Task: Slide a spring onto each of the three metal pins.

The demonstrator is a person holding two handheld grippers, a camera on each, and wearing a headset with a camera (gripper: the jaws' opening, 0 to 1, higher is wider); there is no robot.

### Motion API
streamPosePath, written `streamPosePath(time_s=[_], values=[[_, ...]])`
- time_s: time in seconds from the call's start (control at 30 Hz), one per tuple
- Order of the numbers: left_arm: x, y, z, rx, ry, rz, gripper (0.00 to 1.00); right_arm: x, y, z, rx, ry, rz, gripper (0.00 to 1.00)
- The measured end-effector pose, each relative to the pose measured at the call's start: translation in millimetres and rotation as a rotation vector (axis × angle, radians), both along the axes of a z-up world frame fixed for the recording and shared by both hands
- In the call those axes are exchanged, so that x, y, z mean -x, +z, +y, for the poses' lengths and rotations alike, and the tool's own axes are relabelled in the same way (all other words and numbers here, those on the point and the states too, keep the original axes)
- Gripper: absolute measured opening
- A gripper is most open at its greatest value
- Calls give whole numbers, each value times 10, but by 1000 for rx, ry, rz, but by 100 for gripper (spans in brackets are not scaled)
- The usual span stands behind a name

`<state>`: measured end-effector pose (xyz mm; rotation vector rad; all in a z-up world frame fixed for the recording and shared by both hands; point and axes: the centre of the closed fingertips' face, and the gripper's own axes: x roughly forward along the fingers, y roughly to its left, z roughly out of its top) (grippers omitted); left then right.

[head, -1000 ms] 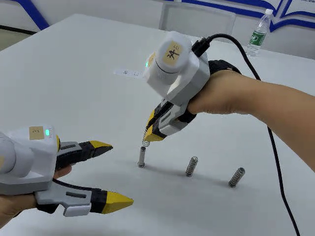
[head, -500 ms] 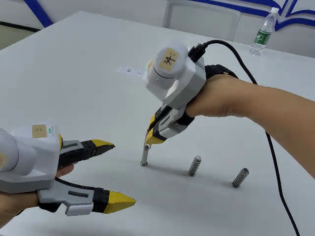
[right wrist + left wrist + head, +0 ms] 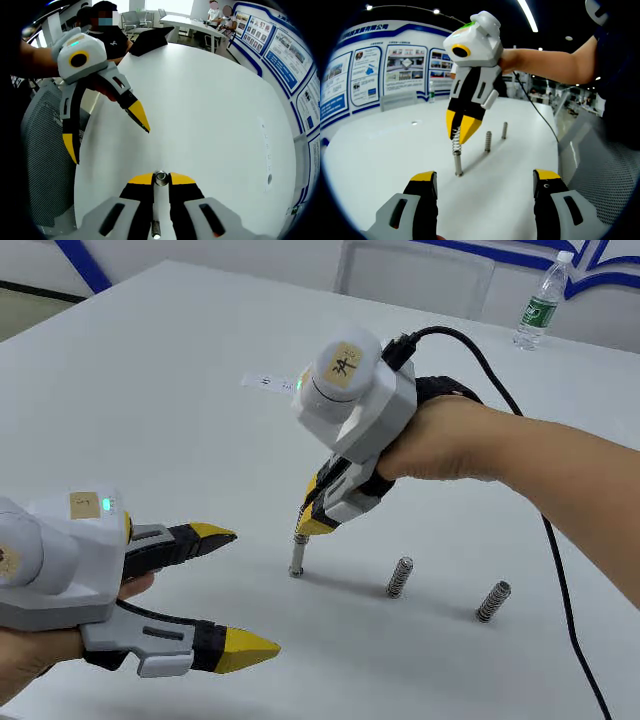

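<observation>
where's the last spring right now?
The spring is clamped in the right gripper, directly over the bare pin, leftmost in the head view; the two sprung pins stand to its right.

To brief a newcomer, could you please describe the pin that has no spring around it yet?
On the white table, three pins stand in a row. The bare pin is at the row's left end in the head view, directly under the right gripper, which holds a spring at its tip. Its shaft is smooth metal, while both neighbours are wrapped in coils.
</observation>
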<state>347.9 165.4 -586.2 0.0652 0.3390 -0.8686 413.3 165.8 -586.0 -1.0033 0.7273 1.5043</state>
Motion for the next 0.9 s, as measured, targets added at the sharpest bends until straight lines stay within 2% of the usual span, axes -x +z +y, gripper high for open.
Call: streamPosePath(time_s=[0.27, 0.9], values=[[3, -6, 3, 1, 2, 5, 79, -1, -96, 5, 15, -13, 14, 12], [9, -14, -7, -3, -3, 10, 79, -6, -391, 10, 57, -34, 11, 12]])
